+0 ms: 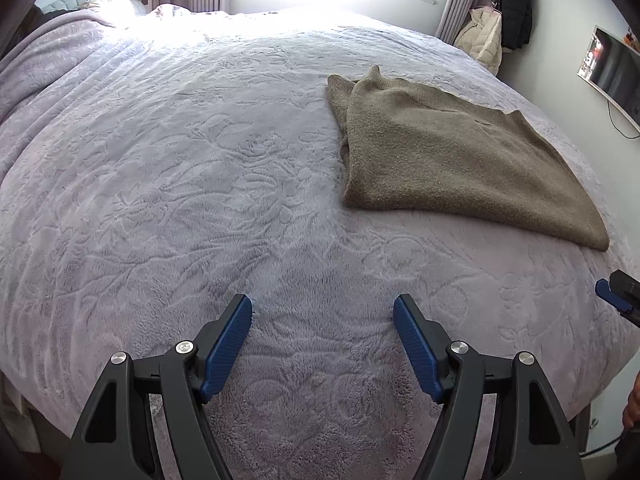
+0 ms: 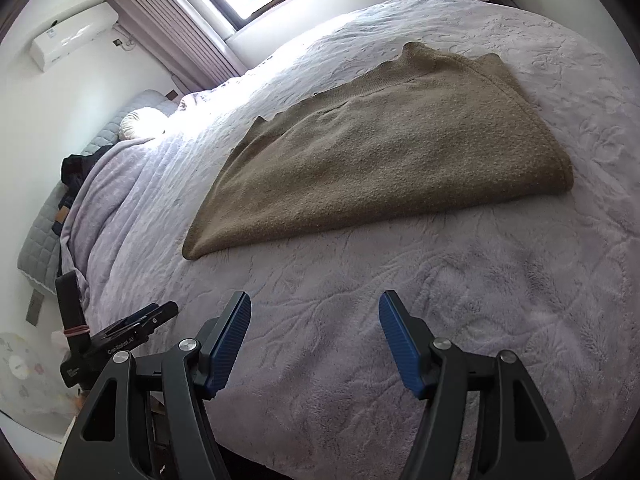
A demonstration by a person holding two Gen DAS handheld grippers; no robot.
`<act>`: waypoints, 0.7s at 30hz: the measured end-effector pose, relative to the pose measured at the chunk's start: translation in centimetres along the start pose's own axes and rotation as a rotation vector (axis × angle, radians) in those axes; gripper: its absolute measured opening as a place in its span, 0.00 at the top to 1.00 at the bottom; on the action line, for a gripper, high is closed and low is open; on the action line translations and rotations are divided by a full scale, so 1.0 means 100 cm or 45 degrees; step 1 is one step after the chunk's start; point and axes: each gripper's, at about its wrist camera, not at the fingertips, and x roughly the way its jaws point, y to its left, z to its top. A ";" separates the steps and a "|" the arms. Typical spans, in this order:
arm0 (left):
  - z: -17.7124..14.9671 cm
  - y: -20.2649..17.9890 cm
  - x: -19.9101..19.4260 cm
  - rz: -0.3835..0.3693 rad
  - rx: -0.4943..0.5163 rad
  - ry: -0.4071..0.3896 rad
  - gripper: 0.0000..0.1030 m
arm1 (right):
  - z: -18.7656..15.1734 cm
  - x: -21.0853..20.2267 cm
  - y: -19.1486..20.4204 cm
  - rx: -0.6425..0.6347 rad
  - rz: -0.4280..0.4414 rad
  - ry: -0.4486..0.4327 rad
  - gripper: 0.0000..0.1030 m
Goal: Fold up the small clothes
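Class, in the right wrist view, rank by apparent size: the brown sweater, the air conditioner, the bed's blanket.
1. blanket
2. brown sweater
3. air conditioner, though it sits farther away, so its look misleads.

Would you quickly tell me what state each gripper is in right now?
Left gripper: open, holding nothing, above the blanket.
Right gripper: open, holding nothing, short of the brown sweater.
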 end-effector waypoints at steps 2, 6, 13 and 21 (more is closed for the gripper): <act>-0.001 0.000 0.000 -0.008 -0.005 0.004 0.06 | -0.002 0.000 0.006 -0.022 -0.009 0.004 0.24; -0.005 0.001 -0.003 -0.029 -0.032 -0.016 0.00 | -0.002 0.001 0.017 -0.063 -0.040 0.009 0.21; -0.007 0.002 0.001 -0.011 -0.034 -0.004 0.00 | -0.005 0.003 0.034 -0.136 -0.081 -0.018 0.00; -0.010 -0.001 0.008 0.024 -0.005 0.016 0.00 | -0.007 0.011 0.053 -0.238 -0.138 0.057 0.00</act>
